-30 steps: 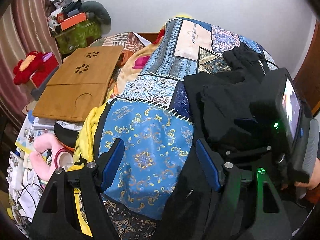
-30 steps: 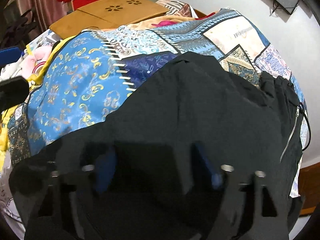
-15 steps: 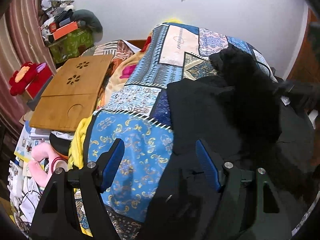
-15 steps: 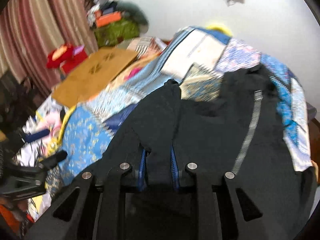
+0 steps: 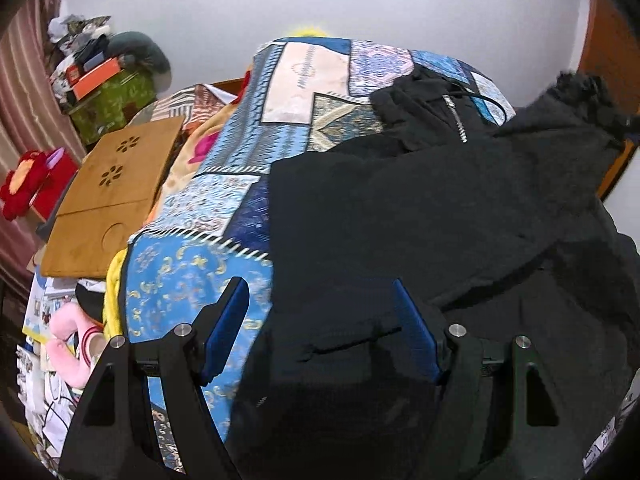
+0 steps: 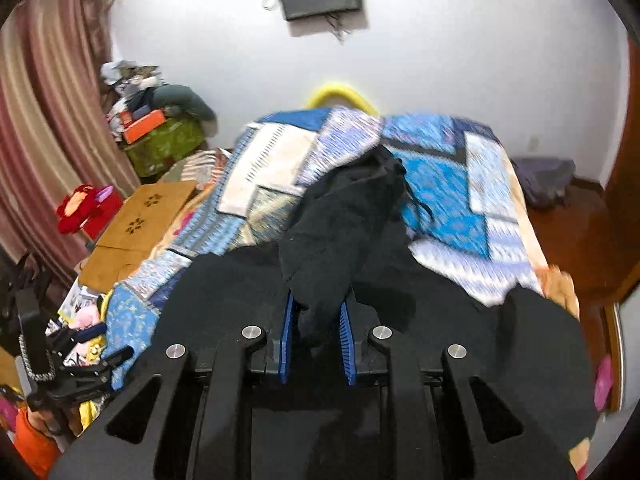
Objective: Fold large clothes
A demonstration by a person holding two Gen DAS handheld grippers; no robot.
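Observation:
A black zip-up jacket [image 5: 400,208] lies spread over a blue patchwork bedspread [image 5: 192,280]. My left gripper [image 5: 320,320] hangs open just above the jacket's near hem, with cloth below the gap and neither pad touching it. On the right, one part of the jacket [image 5: 560,140] is pulled up off the bed. In the right wrist view my right gripper [image 6: 317,320] is shut on a bunched fold of the jacket [image 6: 340,232], which rises in a ridge from the pads. The left gripper [image 6: 60,372] appears at the lower left there, held by a hand in an orange sleeve [image 6: 32,440].
A wooden lap table [image 5: 108,192] lies at the bed's left, with a red plush toy [image 5: 24,188] and a green box [image 5: 112,104] piled with things beyond it. A pink toy [image 5: 68,344] and papers lie on the floor. A wooden door [image 5: 612,40] stands at the right.
My right gripper has shut on a fold of the jacket, lifted it and rolled upright. My left gripper has slid right from the bedspread to over the jacket's hem, still open.

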